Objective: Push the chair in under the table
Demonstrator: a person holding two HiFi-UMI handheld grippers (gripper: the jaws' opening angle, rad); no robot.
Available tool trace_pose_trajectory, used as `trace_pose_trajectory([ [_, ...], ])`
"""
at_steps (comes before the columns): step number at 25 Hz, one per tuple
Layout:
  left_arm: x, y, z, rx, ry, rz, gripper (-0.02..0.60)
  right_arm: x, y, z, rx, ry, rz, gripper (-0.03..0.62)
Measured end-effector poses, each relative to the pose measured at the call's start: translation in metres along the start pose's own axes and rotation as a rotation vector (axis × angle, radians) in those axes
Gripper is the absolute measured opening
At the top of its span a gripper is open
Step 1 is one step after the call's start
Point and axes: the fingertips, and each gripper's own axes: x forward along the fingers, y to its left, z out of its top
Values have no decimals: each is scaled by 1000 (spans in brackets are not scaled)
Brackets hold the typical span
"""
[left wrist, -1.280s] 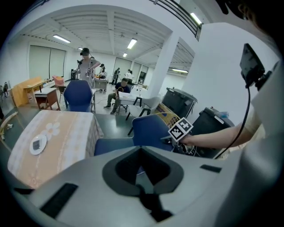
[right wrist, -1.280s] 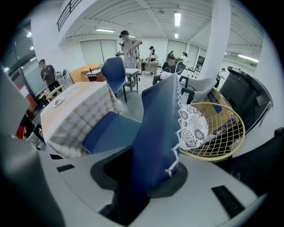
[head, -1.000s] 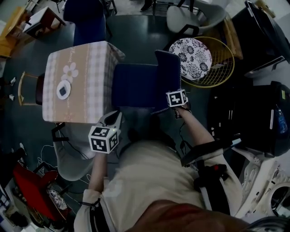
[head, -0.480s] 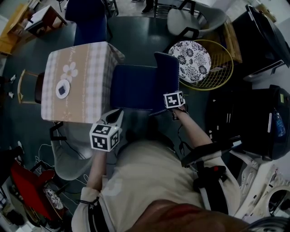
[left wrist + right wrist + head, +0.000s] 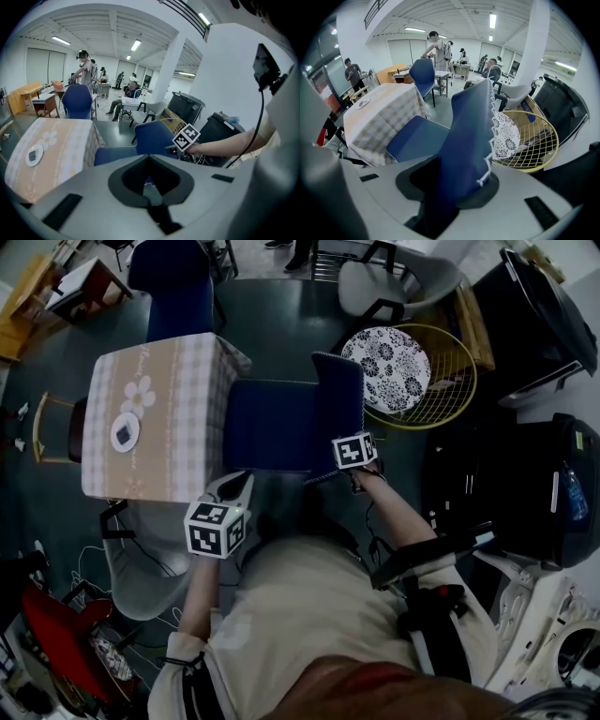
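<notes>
The blue chair (image 5: 274, 424) stands with its seat's front edge at the checked cloth (image 5: 184, 381) hanging off the counter (image 5: 122, 381), most of the seat out in the open. My right tongs (image 5: 452, 187) are closed partway on the lower edge of its backrest (image 5: 339, 407), which fills the gap between the jaws. My left tongs (image 5: 150, 199) are closed tight on nothing, hanging near the seat's corner beside the counter. A yellow wire basket (image 5: 448, 390) with a patterned cushion (image 5: 386, 354) sits just behind the backrest.

Pads of the right gripper (image 5: 452, 187) covered by the chair back (image 5: 471, 136), chair legs hidden beneath the seat (image 5: 272, 423) ahead, small item (image 5: 124, 434) on the table (image 5: 178, 381) beyond the left gripper (image 5: 232, 488) unidentifiable
</notes>
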Motion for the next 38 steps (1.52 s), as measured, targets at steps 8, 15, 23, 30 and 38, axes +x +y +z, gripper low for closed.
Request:
trace_pose_trajectory([
  [8, 5, 0, 0, -8, -1, -2, 8, 2, -1, -1, 9, 5, -3, 127],
  [15, 4, 3, 1, -14, -5, 0, 8, 0, 0, 0, 7, 3, 0, 129],
  [23, 2, 4, 0, -20, -9, 2, 9, 2, -4, 2, -2, 3, -1, 130],
  [30, 2, 5, -1, -24, -12, 4, 9, 1, -2, 3, 1, 14, -4, 129],
  [38, 3, 5, 0, -26, -13, 1, 9, 2, -3, 4, 9, 14, -10, 129],
])
